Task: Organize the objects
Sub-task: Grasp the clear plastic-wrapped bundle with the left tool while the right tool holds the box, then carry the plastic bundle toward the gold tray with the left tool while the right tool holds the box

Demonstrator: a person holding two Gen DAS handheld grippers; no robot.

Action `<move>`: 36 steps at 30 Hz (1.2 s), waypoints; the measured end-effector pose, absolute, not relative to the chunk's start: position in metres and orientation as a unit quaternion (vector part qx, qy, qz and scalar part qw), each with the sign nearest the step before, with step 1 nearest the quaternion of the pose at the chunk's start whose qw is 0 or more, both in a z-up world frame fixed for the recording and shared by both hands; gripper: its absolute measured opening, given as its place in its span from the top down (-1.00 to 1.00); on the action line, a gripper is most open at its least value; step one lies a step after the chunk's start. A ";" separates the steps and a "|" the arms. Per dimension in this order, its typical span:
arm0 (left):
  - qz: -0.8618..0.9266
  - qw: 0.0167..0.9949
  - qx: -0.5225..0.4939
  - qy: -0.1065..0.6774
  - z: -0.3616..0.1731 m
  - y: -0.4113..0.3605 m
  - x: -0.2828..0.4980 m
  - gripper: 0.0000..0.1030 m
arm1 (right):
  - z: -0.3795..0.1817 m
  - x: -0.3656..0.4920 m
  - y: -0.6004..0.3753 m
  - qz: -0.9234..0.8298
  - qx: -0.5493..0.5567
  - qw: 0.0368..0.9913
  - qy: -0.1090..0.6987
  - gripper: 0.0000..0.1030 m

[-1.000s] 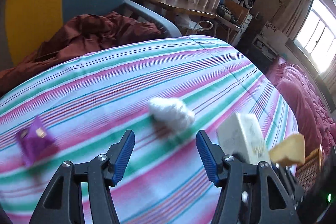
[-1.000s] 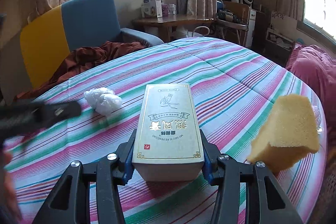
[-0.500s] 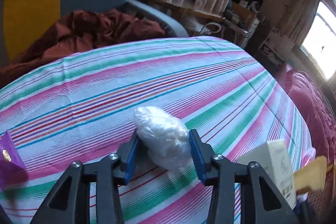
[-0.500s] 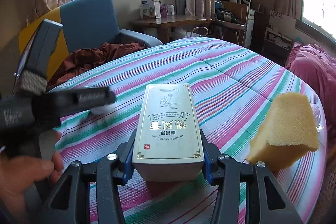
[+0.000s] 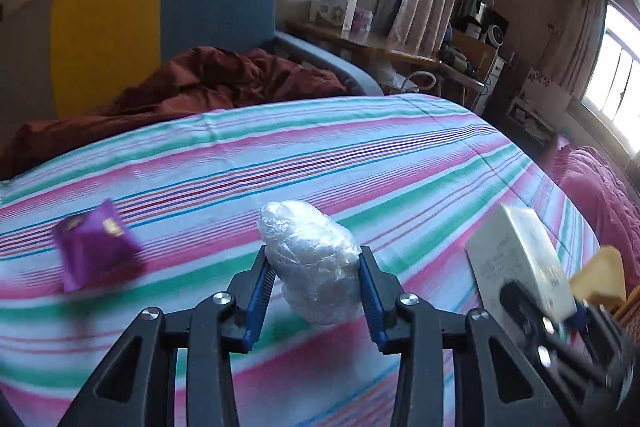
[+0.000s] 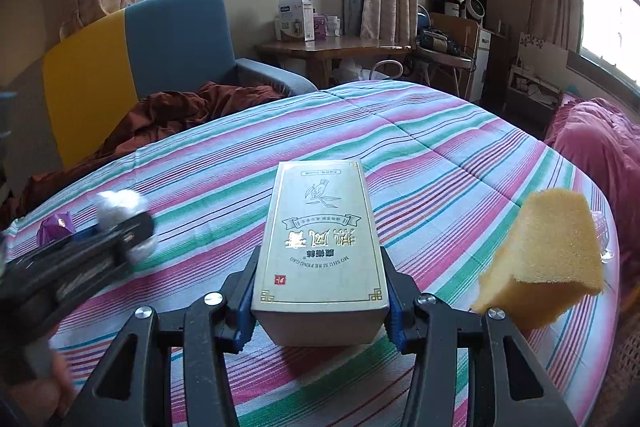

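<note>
Left gripper: the left gripper has its blue pads clamped on both sides of the plastic-wrapped bundle, which bulges up and forward out of the jaws, over the striped bedspread.
Left gripper from the other side: in the right wrist view it shows as a dark blurred bar at the left edge, the white bundle at its tip.
Right gripper: the right gripper squeezes the near end of the pale gold-printed box, pads flat on its two long sides, box pointing away along the fingers.
Box seen from the left: it sits at the right edge of the left wrist view, tilted, with the right gripper's black frame under it.
Purple packet: the purple packet lies flat on the bedspread, well left of the bundle; it is also there in the right wrist view, just beyond the left gripper.
Sponge: the yellow sponge stands at the right, near the bed's edge, beside the box but apart from it.
Backdrop: the blue and yellow armchair is behind the bed, a rust-red blanket heaped on its seat.
</note>
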State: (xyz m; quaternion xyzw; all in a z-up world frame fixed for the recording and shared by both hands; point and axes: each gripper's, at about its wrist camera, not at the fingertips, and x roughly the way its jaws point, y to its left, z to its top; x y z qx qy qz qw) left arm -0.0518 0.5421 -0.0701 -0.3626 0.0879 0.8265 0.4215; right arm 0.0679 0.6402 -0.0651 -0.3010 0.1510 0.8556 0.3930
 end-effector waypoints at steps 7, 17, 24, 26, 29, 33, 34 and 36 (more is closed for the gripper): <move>0.842 0.429 -0.309 0.112 -0.055 0.502 -0.014 0.21 | -0.063 0.067 0.636 0.859 -0.300 0.390 0.141 0.00; 0.851 0.434 -0.272 0.115 -0.045 0.441 0.029 0.21 | -0.053 0.060 0.607 0.885 -0.287 0.357 0.082 0.00; 0.851 0.437 -0.265 0.120 -0.045 0.423 0.043 0.21 | -0.051 0.065 0.584 0.900 -0.283 0.322 0.075 0.00; 0.850 0.439 -0.266 0.119 -0.045 0.415 0.046 0.21 | -0.052 0.067 0.575 0.902 -0.284 0.317 0.070 0.00; 0.847 0.439 -0.276 0.117 -0.045 0.404 0.049 0.21 | -0.053 0.066 0.562 0.904 -0.288 0.311 0.052 0.00; 0.842 0.440 -0.295 0.103 -0.041 0.384 0.051 0.21 | -0.055 0.060 0.549 0.905 -0.295 0.305 0.020 0.00; 0.841 0.440 -0.299 0.099 -0.040 0.376 0.053 0.21 | -0.056 0.059 0.547 0.904 -0.298 0.305 0.014 0.00; 0.841 0.436 -0.308 0.092 -0.040 0.361 0.057 0.21 | -0.057 0.057 0.544 0.903 -0.301 0.306 0.006 0.00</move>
